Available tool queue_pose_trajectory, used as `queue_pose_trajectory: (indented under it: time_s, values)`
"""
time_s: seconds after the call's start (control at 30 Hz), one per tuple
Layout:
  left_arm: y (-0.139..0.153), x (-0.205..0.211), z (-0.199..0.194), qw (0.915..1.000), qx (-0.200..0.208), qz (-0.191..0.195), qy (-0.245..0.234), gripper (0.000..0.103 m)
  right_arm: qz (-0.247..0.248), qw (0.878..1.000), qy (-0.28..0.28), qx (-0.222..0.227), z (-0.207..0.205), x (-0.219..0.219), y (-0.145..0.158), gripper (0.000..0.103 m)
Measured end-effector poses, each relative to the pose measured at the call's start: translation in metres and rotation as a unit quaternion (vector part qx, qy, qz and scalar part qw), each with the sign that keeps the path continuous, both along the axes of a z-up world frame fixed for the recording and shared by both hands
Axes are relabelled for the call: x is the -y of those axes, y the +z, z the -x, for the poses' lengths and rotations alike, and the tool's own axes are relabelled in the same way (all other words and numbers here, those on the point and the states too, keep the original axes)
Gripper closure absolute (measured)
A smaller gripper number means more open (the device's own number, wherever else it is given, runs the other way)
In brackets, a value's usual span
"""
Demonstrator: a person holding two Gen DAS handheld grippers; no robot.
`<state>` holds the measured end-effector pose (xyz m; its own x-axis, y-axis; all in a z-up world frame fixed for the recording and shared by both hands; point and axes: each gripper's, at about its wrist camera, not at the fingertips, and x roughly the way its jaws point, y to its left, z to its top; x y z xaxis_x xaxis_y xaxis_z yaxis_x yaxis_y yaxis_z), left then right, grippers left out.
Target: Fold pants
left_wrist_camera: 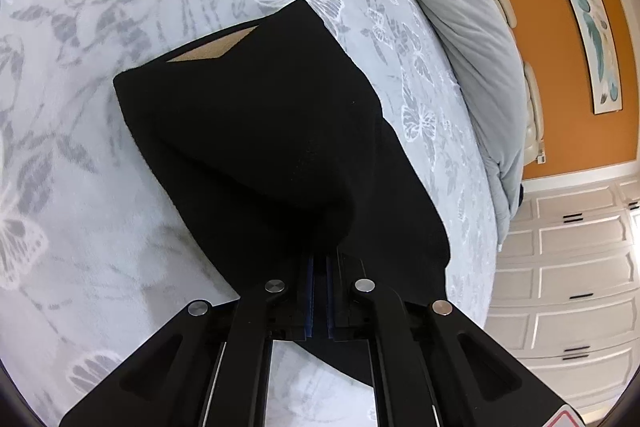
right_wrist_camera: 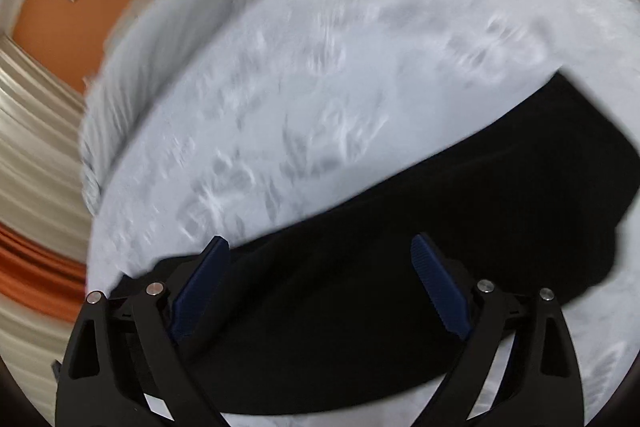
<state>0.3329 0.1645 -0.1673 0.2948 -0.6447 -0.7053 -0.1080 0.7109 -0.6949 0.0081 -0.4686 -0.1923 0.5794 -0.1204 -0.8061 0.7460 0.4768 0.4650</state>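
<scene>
The black pants (left_wrist_camera: 256, 131) lie folded on a pale blue butterfly-print bedspread (left_wrist_camera: 80, 187). A tan inner patch (left_wrist_camera: 208, 51) shows at their far edge. My left gripper (left_wrist_camera: 319, 259) is shut on the near edge of the pants, and the cloth bulges up from its tips. In the right wrist view the pants (right_wrist_camera: 420, 219) stretch from lower left to upper right. My right gripper (right_wrist_camera: 320, 251) is open, its blue pads (right_wrist_camera: 200, 287) spread wide just above the black cloth. That view is motion-blurred.
A grey rolled duvet (left_wrist_camera: 464, 39) lies along the bed's far right side by an orange wall (left_wrist_camera: 552, 39) with a framed picture (left_wrist_camera: 588, 23). White drawers (left_wrist_camera: 568, 279) stand at the right. Striped curtains (right_wrist_camera: 28, 147) show left in the right wrist view.
</scene>
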Motion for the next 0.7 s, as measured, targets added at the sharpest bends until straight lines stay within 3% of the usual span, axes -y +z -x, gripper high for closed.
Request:
queue_pose_trajectory:
  time_s: [0.03, 0.1, 0.13, 0.2, 0.3, 0.33, 0.4, 0.47, 0.5, 0.53, 0.6, 0.63, 0.67, 0.7]
  values:
    - [-0.001, 0.001, -0.002, 1.0, -0.001, -0.002, -0.002, 0.1, -0.01, 0.999, 0.004, -0.032, -0.012, -0.003, -0.015, 0.038]
    - [-0.004, -0.004, -0.004, 1.0, -0.004, -0.001, -0.006, 0.1, 0.047, 0.996, 0.005, -0.075, -0.024, -0.015, -0.02, 0.071]
    - [-0.006, -0.005, -0.006, 0.9999, -0.007, 0.001, -0.008, 0.1, 0.066, 0.994, 0.027, -0.078, -0.032, -0.021, -0.015, 0.097]
    - [-0.007, -0.008, -0.009, 0.9999, -0.007, 0.01, -0.009, 0.1, 0.056, 0.998, 0.022, -0.016, -0.024, -0.023, 0.004, 0.097]
    - [-0.001, -0.011, -0.006, 0.9997, 0.004, 0.012, -0.019, 0.1, 0.11, 0.987, 0.034, 0.108, 0.007, -0.038, 0.068, 0.097]
    - [-0.001, -0.012, -0.006, 0.9997, 0.005, 0.01, -0.024, 0.1, 0.13, 0.984, 0.046, 0.117, 0.021, -0.045, 0.081, 0.096]
    - [-0.006, -0.013, -0.005, 0.9995, -0.007, 0.006, -0.029, 0.099, 0.14, 0.987, 0.044, 0.068, 0.04, -0.05, 0.073, 0.093]
    - [-0.013, -0.017, -0.004, 0.9992, -0.024, 0.016, -0.028, 0.099, 0.068, 0.995, 0.031, -0.061, 0.06, -0.038, 0.021, 0.092]
    - [-0.015, -0.018, -0.004, 0.9989, -0.032, 0.021, -0.026, 0.099, 0.037, 0.995, 0.011, -0.09, 0.07, -0.033, 0.006, 0.092]
    - [-0.016, -0.02, -0.004, 0.9989, -0.037, 0.02, -0.024, 0.099, 0.01, 0.995, -0.007, -0.101, 0.084, -0.027, -0.005, 0.09]
    - [-0.017, -0.02, -0.002, 0.999, -0.04, 0.014, -0.017, 0.099, 0.026, 0.998, -0.02, -0.054, 0.102, -0.019, 0.011, 0.088]
    - [-0.016, -0.02, -0.001, 0.999, -0.041, 0.013, -0.013, 0.099, 0.049, 0.998, -0.029, -0.034, 0.108, -0.018, 0.023, 0.074]
    - [-0.014, -0.018, 0.001, 0.9992, -0.04, 0.01, -0.005, 0.099, 0.066, 0.997, -0.034, -0.022, 0.11, -0.018, 0.032, 0.039]
    - [-0.013, -0.016, 0.002, 0.9993, -0.037, 0.007, -0.001, 0.099, 0.085, 0.996, -0.039, -0.011, 0.113, -0.019, 0.041, 0.022]
